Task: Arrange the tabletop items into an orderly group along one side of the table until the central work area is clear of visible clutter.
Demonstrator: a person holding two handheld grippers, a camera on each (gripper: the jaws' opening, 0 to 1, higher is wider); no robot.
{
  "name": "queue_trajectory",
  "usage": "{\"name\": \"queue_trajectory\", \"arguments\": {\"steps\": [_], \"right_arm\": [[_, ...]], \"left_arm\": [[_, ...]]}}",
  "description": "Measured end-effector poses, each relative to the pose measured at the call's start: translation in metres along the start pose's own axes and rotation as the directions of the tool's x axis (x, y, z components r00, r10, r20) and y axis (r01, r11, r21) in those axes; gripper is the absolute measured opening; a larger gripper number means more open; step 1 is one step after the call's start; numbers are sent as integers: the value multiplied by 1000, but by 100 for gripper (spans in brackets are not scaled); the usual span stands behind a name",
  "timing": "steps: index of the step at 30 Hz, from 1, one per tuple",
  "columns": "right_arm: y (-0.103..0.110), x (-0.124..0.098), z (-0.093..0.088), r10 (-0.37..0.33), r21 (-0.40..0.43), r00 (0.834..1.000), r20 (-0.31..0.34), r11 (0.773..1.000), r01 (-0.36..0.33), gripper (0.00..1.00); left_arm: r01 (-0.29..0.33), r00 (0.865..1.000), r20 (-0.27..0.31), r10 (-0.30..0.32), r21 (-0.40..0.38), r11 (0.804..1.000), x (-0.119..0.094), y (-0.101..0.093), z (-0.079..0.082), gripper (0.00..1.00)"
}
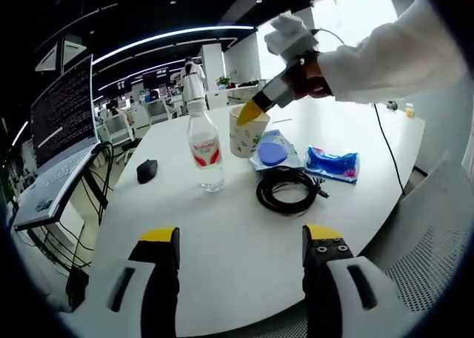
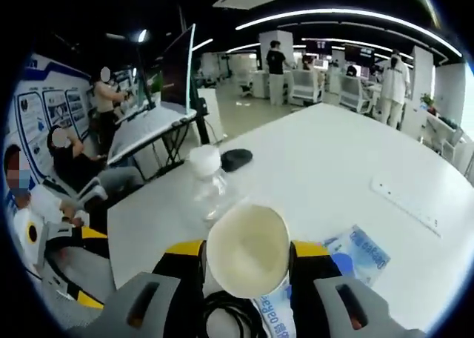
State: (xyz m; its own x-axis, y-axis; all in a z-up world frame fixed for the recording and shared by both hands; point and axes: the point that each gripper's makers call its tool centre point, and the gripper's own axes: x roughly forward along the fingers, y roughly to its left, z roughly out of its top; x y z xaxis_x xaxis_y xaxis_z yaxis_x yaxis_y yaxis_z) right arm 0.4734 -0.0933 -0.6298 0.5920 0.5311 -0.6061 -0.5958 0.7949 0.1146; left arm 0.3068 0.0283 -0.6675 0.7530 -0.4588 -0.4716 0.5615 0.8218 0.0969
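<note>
Left tongs [image 1: 241, 253] hang wide apart over the near edge of the white tabletop [image 1: 222, 227], their yellow-tipped jaws holding and touching nothing. Ahead of them in the left gripper view the items sit in a loose cluster: a clear water bottle [image 1: 204, 147] with a red label stands upright, a black computer mouse [image 1: 147, 170] lies to its left, and a coil of black cable [image 1: 287, 190] lies to its right. Behind the cable a patterned paper cup [image 1: 246, 133] stands upright, touching a blue-printed packet [image 1: 272, 151], and a blue tissue pack [image 1: 332, 164] lies just beside the cable. The right tongs [image 1: 252, 113], held by a person's hand [image 1: 311, 77] in a white sleeve, meet the cup at its rim. An open laptop [image 1: 59, 130] on a stand sits off the tabletop's left edge.

In the right gripper view, the right tongs [image 2: 248, 253] have one jaw either side of the paper cup [image 2: 248, 249], whose open mouth faces the camera; the jaws close against its wall. Beyond the cup stands the water bottle [image 2: 209, 182], its white cap up, with the mouse [image 2: 236, 159] farther off. The cable [image 2: 229, 308] shows below the cup, the blue-printed packet [image 2: 359, 255] to its right. A white power strip [image 2: 406, 196] lies well apart on the far tabletop [image 2: 326, 153].
</note>
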Motion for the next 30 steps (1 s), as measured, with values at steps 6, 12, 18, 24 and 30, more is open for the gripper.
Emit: {"name": "queue_trajectory", "arguments": {"steps": [6, 12, 18, 24, 30], "right_arm": [[-2, 5, 12, 10, -23, 1000, -3, 1000, -10, 43], [6, 14, 6, 56, -10, 997, -50, 998, -57, 44], [4, 25, -6, 64, -30, 992, -106, 997, -68, 45], [3, 33, -13, 72, -24, 987, -145, 997, -76, 45], [-1, 46, -22, 83, -7, 979, -186, 996, -86, 46]], "left_arm": [[0, 1000, -4, 0, 0, 1000, 0, 1, -1, 67], [0, 1000, -8, 0, -1, 1000, 0, 1, -2, 66], [1, 1000, -16, -1, -1, 1000, 0, 0, -3, 64], [1, 1000, -19, -1, 1, 1000, 0, 0, -4, 63], [0, 1000, -25, 0, 2, 1000, 0, 1, -5, 60]]}}
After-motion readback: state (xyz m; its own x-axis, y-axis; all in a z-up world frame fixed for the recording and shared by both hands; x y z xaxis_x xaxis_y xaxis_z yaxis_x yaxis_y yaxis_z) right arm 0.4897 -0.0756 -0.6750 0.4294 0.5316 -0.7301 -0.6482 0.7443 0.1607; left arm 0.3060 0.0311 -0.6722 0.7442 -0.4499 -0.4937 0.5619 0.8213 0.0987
